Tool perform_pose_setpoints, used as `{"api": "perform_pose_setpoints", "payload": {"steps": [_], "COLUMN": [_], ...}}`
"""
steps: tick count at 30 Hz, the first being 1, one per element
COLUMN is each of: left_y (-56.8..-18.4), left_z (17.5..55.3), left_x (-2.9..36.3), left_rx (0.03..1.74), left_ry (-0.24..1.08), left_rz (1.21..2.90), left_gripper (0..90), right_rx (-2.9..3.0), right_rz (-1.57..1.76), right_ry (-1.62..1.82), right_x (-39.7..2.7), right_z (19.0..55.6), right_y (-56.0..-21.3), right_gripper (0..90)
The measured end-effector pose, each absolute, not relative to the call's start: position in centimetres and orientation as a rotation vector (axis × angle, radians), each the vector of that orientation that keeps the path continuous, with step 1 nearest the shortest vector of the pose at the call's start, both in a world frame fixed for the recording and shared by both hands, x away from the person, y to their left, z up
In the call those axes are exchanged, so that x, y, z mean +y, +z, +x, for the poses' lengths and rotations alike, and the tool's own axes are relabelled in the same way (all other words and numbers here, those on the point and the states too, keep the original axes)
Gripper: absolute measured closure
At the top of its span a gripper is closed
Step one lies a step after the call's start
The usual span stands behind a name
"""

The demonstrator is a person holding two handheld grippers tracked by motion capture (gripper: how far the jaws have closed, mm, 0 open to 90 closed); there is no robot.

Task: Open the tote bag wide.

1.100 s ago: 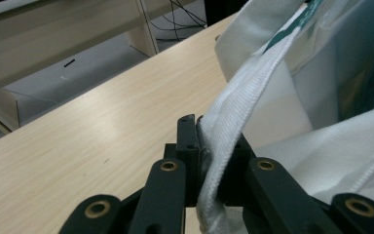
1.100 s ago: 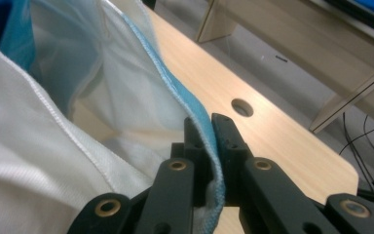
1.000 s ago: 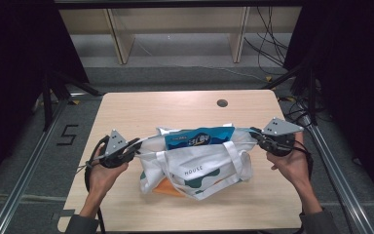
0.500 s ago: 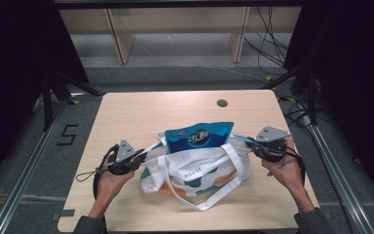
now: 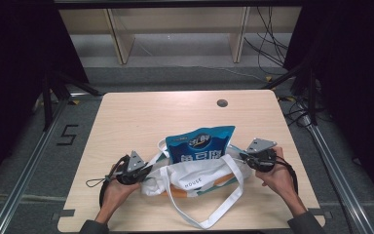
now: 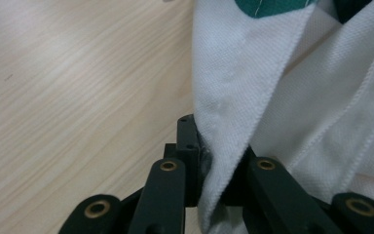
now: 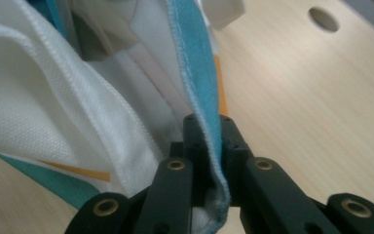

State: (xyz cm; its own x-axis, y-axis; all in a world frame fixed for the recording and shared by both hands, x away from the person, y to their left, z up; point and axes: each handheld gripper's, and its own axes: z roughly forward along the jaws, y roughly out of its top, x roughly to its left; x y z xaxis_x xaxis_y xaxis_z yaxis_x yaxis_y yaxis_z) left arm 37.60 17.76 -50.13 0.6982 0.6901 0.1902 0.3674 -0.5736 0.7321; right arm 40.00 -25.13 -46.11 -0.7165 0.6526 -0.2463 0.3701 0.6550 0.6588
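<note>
The wooden surface [image 5: 141,117] carried a white tote bag [image 5: 199,178] near its front edge, a blue snack pouch [image 5: 200,144] standing in its mouth. Each hand-held gripper, left [image 5: 143,171] and right [image 5: 242,157], was clamped on the bag's fabric rim.

Each gripper, left [image 5: 143,171] and right [image 5: 242,156], has 2 black jaws with brass rivets, a grey triangular plate on top, and a black cable behind.

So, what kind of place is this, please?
Probably a lab set up for recording: a bare wooden table inside a metal frame, loose cables on the floor, and a person's hands working two grippers on a tote bag.
</note>
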Motion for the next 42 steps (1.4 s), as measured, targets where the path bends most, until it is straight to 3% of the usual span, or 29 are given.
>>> {"api": "perform_pose_setpoints", "payload": {"steps": [6,11,13,15,18,23,28,31,36,39,42], "left_y": [-51.0,-51.0,-50.9,-50.7,-49.0,-46.8,-44.2,-43.7,-43.3,-43.5,-43.5], "left_z": [38.3,38.4,38.4,38.4,38.2,37.9,37.8,38.5,39.9,40.9,42.0], "left_x": [16.9,17.0,17.0,17.1,18.2,18.0,15.2,14.6,14.4,14.7,15.1], "left_rx": [0.820,0.834,0.859,0.869,0.907,0.869,0.842,0.761,0.722,0.742,0.755], "left_ry": [0.633,0.634,0.639,0.638,0.691,0.686,0.670,0.695,0.590,0.538,0.571], "left_rz": [2.244,2.254,2.243,2.235,2.188,2.114,2.067,2.095,2.139,2.089,2.061], "left_gripper": [81.7,81.0,76.5,66.2,51.1,39.7,37.9,39.3,44.5,64.1,74.6], "right_rx": [2.474,2.487,2.480,2.471,2.413,2.233,2.285,2.350,2.441,2.519,2.555], "right_rz": [0.809,0.856,0.846,0.855,0.919,0.950,0.803,0.707,0.643,0.568,0.512], "right_ry": [0.750,0.790,0.790,0.786,0.831,1.110,1.268,1.276,1.269,1.161,1.060], "right_x": [-24.6,-24.9,-24.9,-24.8,-25.4,-27.4,-26.3,-24.8,-22.0,-21.1,-21.4], "right_z": [40.6,40.8,41.0,40.8,40.5,39.0,37.1,36.7,36.6,36.9,36.1], "right_y": [-49.8,-49.8,-49.7,-49.7,-48.0,-43.0,-40.3,-40.3,-41.5,-42.2,-42.4], "right_gripper": [85.9,85.9,85.4,84.2,59.6,56.2,52.9,50.8,47.2,64.5,74.7]}}
